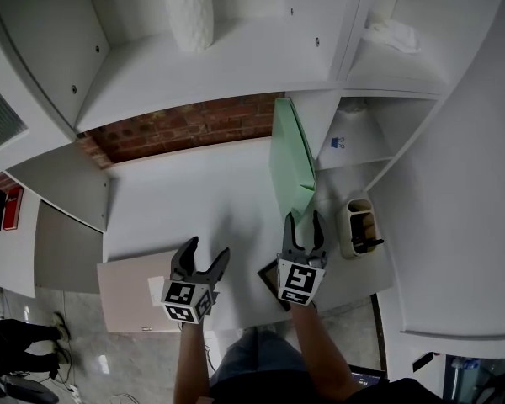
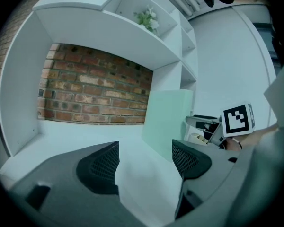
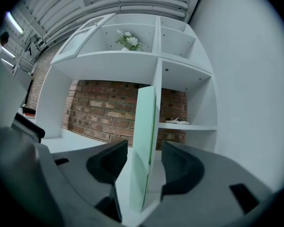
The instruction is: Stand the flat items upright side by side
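Item: green folder (image 1: 290, 162), upright on the surface (image 1: 194, 196), just beside the shelf divider (image 1: 326, 116).
Right tongs (image 1: 303, 220): parted, folder between the jaws, pads clear of it. I'd back straight out without brushing it sideways.
Left tongs (image 1: 209, 249): open, empty, over the flat beige folder (image 1: 130, 297), likely my next pick.

The folder (image 1: 290, 154) is pale green, the flat board (image 1: 130, 297) beige. The wall (image 1: 185, 127) is red-brown brick, the worktop (image 1: 194, 200) white.
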Demonstrator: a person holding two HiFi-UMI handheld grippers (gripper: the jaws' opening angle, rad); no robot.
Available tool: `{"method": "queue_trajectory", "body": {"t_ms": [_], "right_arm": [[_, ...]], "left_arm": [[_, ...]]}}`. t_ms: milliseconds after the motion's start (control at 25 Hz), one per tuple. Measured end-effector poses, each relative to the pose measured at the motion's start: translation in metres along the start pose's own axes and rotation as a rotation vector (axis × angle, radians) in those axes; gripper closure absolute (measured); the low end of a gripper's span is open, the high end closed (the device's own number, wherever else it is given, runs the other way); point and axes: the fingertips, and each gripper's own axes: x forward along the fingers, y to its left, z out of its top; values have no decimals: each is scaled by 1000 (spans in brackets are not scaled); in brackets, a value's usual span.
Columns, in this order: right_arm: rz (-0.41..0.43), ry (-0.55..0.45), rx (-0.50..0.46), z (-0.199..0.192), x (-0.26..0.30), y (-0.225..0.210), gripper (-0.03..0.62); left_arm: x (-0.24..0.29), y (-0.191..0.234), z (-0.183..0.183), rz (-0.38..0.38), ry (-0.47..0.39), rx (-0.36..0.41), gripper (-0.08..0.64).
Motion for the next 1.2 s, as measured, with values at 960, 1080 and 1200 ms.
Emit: {"method": "queue_trajectory", "body": {"t_ms": [960,1080,1200], "right_arm": [[92,69,-23,-26,34,38,402],[91,72,-16,-26,47,39,402],[93,73,-16,-25,59,40,402]], "left_arm": [[-8,14,-7,30,22,-10,215],[-7,20,-8,39,25,-13,215],[-6,23,-7,44,24,-16,215]]}}
